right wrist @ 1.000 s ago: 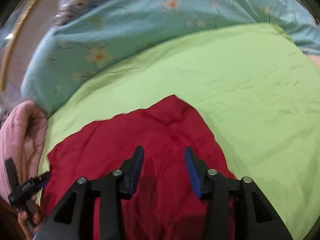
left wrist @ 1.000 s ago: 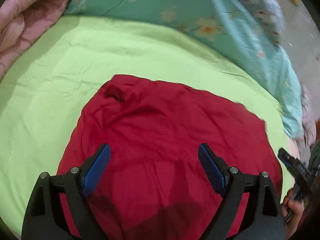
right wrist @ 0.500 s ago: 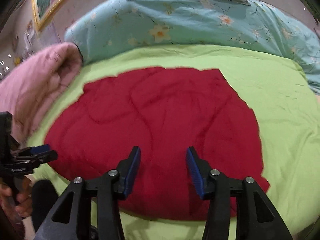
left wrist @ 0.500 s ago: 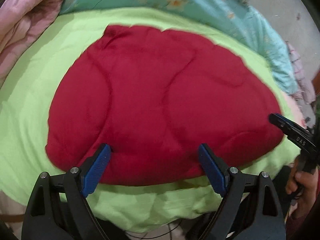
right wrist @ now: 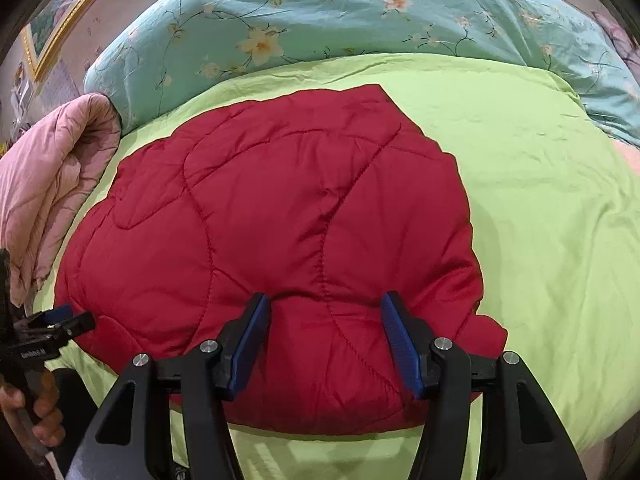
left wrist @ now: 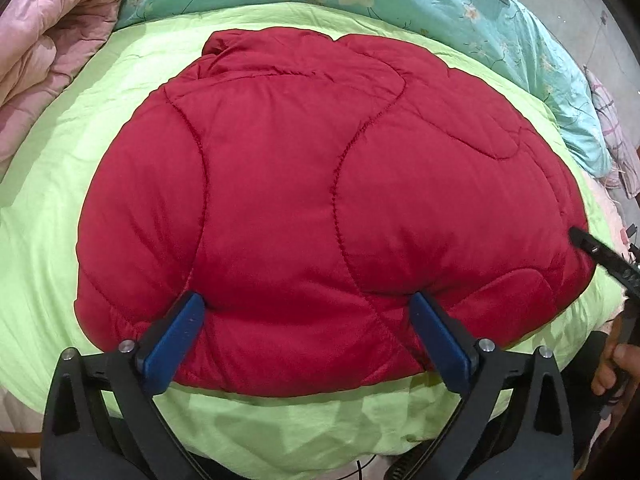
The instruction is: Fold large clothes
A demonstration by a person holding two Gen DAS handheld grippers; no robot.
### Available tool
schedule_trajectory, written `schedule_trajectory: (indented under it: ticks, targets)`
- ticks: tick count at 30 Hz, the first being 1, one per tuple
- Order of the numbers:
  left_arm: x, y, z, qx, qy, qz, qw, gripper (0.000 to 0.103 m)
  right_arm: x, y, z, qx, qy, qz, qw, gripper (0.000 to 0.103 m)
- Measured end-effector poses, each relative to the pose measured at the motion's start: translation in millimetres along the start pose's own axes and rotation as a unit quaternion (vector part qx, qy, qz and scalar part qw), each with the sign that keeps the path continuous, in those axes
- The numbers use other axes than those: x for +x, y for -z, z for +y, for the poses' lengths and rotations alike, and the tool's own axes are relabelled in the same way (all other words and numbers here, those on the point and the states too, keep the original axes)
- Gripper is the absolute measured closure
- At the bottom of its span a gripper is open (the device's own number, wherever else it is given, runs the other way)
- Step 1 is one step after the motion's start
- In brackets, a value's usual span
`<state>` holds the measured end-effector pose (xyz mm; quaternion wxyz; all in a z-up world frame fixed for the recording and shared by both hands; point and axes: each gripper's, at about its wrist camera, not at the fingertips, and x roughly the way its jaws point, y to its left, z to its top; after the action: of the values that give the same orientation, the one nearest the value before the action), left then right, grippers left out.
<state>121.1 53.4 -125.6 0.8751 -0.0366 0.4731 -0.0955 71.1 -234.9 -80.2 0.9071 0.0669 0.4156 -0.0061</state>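
Garment: the red quilted jacket (left wrist: pixel 320 200) lay on the green sheet (left wrist: pixel 60 240), already folded into a compact, puffy bundle, its near edge between and just beyond both pairs of fingers.
Left gripper: the left gripper (left wrist: pixel 308 320) had its jaws opening, spread wide; its blue pads (left wrist: pixel 176 340) flanked the bundle's near hem without pinching it.
Right gripper: the right gripper (right wrist: pixel 326 328) was also opening, fabric between the fingers but released, not clamped.
Contact: whether the pad tips grazed the padding could not be told for sure through the fisheye bulge.
Done: sleeves appeared tucked under and the body doubled over.
Left: probably only a final pressing flat or tidying of the lumpy near corner beside the right fingers.
Surroundings: a pink quilt (right wrist: pixel 44 184) and floral blue duvet (right wrist: pixel 320 20) lay beyond the fingertips.
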Motion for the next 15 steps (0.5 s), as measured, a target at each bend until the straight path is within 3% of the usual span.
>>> schedule_trajectory:
  ticks: [4,9,15]
  targets:
    - [1,0,-1,-0.001,0.000,0.002,1.0000,0.000,-23,-14,14,-0.022,-0.007,-0.038,0.999,0.042]
    - [2,1,-3,0.001,-0.001,0.004,1.0000,0.000,1,-22,18,-0.033,-0.007,-0.010,0.999,0.042]
    - [-2,1,-7,0.008,-0.005,0.006,0.9999,0.000,36,-23,-5,0.012,-0.020,0.016,1.000,0.041]
